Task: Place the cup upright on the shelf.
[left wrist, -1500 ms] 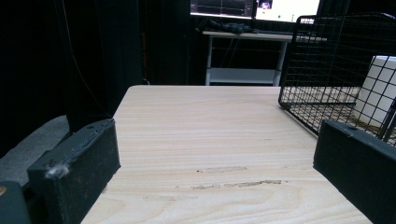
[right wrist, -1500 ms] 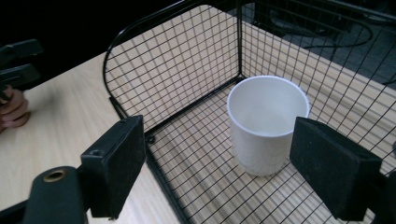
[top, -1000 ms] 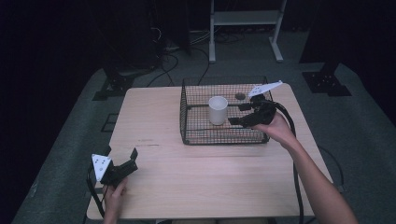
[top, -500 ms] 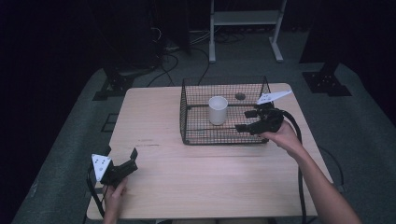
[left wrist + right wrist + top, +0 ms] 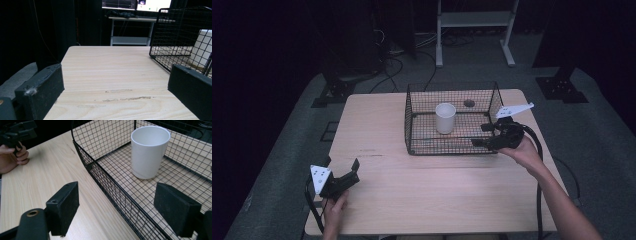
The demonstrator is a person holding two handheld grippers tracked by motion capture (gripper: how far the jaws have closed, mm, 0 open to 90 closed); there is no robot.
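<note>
- My right hand-held gripper (image 5: 480,135), nearer than my left hand-held gripper (image 5: 342,165), has just been closing; its jaws stand apart astride the basket (image 5: 452,152) wall, seemingly not pinching it.
- White cup (image 5: 445,118) stands upright inside the basket, beyond that wall, leftward across the desk (image 5: 377,125).

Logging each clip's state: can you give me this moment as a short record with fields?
table: light wood
basket: black wire, on table's far right
cup: white, upright inside basket
left gripper: open, front left, nothing between jaws
right gripper: open, jaws straddling basket's near wall
</note>
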